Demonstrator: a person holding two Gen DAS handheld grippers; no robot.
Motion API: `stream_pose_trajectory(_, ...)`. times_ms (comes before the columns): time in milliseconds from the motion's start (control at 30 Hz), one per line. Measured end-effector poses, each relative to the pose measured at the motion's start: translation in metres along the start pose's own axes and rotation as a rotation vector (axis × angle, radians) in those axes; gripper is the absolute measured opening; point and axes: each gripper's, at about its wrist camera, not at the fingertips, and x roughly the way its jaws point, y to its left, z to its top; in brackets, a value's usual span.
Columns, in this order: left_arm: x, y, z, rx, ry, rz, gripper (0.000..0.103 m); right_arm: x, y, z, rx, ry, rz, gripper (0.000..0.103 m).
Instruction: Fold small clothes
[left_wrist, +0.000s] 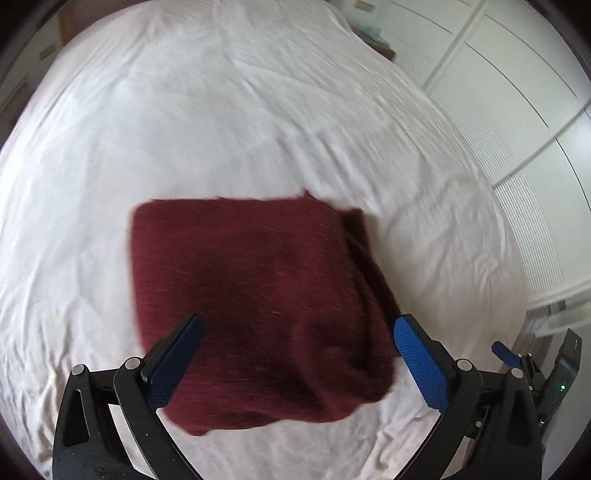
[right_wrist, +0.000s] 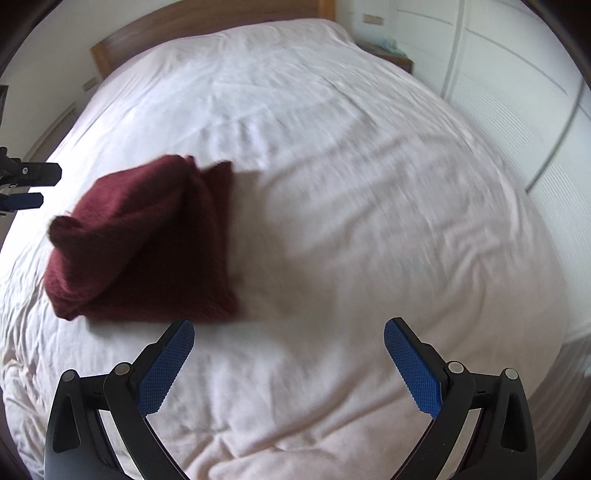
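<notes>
left wrist: unlabelled maroon garment (left_wrist: 255, 306), bed (left_wrist: 221, 122)

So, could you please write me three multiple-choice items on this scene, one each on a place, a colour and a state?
1. Where does the folded garment lie?
A. on the white bedsheet
B. on a wooden floor
C. in a basket

2. What colour is the garment?
A. navy
B. dark red
C. green

3. How do the jaws of the left gripper and the right gripper stand?
A. both clamped on the garment
B. one open, one shut
C. both wide open, holding nothing

Answers: 1 A, white sheet shows all round it; 2 B, maroon in both views; 3 C, the pads stand far apart.
</notes>
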Motion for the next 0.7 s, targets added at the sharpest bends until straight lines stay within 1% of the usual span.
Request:
stream_pose_trajectory(100, -0.018, 0.028, 0.001, -0.043, -0.036, 0.008, 0.102, -0.005, 0.022, 0.024, -0.027, 0.010, 0.035, 0.103)
stream_pose_trajectory(167, -0.029, 0.050, -0.004, -0.060, -0.062, 0.054, 0.102, -0.005, 0.035, 0.038, -0.034, 0.025, 0.056, 0.103)
stream_pose_trajectory(233, -0.033, 0.067, -0.010, -0.068, -0.071, 0.102, 0.102, -0.002, 0.054, 0.060, -0.058, 0.043, 0.057, 0.102)
stream_pose_trajectory(300, -0.035, 0.082, -0.018, -0.077, -0.069, 0.122, 0.102, 0.003, 0.070, 0.079, -0.077, 0.064, 0.069, 0.101)
stream_pose_trajectory(367, -0.035, 0.096, -0.030, -0.085, -0.067, 0.136, 0.102, 0.012, 0.085, 0.096, -0.086, 0.097, 0.106, 0.090)
stream_pose_trajectory(400, -0.035, 0.101, -0.035, -0.089, -0.067, 0.140, 0.102, 0.017, 0.090, 0.103, -0.086, 0.113, 0.121, 0.087)
stream_pose_trajectory(467, -0.034, 0.110, -0.046, -0.095, -0.072, 0.141, 0.102, 0.031, 0.107, 0.117, -0.092, 0.166, 0.154, 0.073)
stream_pose_trajectory(500, -0.034, 0.114, -0.051, -0.100, -0.075, 0.142, 0.102, 0.036, 0.114, 0.120, -0.095, 0.187, 0.158, 0.070)
stream_pose_trajectory(533, -0.034, 0.118, -0.056, -0.107, -0.079, 0.144, 0.102, 0.043, 0.120, 0.122, -0.102, 0.208, 0.159, 0.067)
stream_pose_trajectory(633, -0.032, 0.122, -0.066, -0.113, -0.084, 0.142, 0.102, 0.068, 0.140, 0.126, -0.111, 0.293, 0.158, 0.067)
stream_pose_trajectory(700, -0.030, 0.125, -0.072, -0.106, -0.084, 0.145, 0.102, 0.080, 0.147, 0.121, -0.109, 0.340, 0.170, 0.067)
